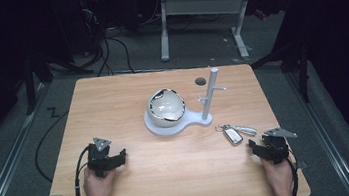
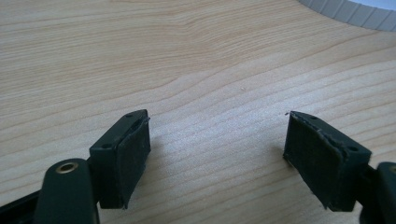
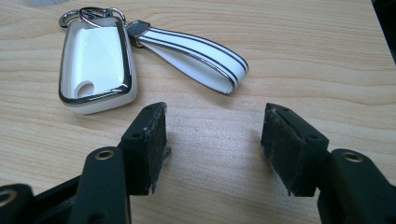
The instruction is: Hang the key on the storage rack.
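Keys are lying near the bench's right side: a white key fob (image 3: 95, 63) with a chrome edge, metal rings and a white strap loop (image 3: 196, 56) joined to it, just ahead of the right gripper (image 3: 212, 140), whose jaws are standing apart and touching nothing. At mid-bench a glossy white bowl (image 1: 165, 106) is sitting tilted on a white stand base (image 1: 166, 127) — its contents cannot be made out — with a pegged post (image 1: 210, 93) rising beside it. The left gripper (image 2: 217, 149) is resting over bare wood, jaws spread wide and empty. The wooden bench (image 1: 112, 100) is standing on grey carpet (image 1: 14, 163), cables trailing behind it.
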Tool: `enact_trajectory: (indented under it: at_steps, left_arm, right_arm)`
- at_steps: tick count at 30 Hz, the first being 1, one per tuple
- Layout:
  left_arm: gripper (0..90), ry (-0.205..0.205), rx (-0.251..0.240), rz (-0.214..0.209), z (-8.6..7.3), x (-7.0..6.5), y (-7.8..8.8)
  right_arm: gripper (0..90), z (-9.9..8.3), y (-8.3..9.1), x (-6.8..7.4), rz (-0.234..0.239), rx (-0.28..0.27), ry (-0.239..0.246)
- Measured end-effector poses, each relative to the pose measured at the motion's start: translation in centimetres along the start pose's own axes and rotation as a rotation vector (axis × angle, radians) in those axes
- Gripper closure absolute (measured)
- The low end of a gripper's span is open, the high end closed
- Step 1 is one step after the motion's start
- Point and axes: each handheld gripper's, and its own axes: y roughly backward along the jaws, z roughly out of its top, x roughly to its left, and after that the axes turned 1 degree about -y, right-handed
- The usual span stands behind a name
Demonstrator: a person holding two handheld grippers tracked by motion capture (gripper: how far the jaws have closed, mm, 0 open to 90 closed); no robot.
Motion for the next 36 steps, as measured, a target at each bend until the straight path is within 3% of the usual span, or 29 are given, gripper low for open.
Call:
enact_trajectory:
  at_steps: [2, 3, 7, 24, 36]
  left_arm:
    - [22.8, 0.001, 0.000, 0.000, 0.0, 0.0, 0.0]
    - [22.8, 0.000, 0.000, -0.002, 0.0, 0.0, 0.0]
    - [22.8, -0.001, 0.000, -0.002, 0.0, 0.0, 0.0]
    - [22.9, 0.000, 0.000, -0.002, 0.0, 0.0, 0.0]
    - [23.0, 0.000, -0.001, -0.002, 0.0, 0.0, 0.0]
  right_arm:
    - [41.0, 0.0, 0.0, -0.2, 0.007, -0.005, 0.015]
    - [41.0, 0.0, 0.0, -0.1, 0.008, -0.001, -0.003]
    - [41.5, -0.1, 0.1, -0.3, 0.019, -0.005, 0.002]
    - [45.8, -0.3, 0.4, 0.0, 0.010, -0.004, 0.009]
    - [49.2, 0.2, 1.6, 0.8, 0.076, -0.057, 0.015]
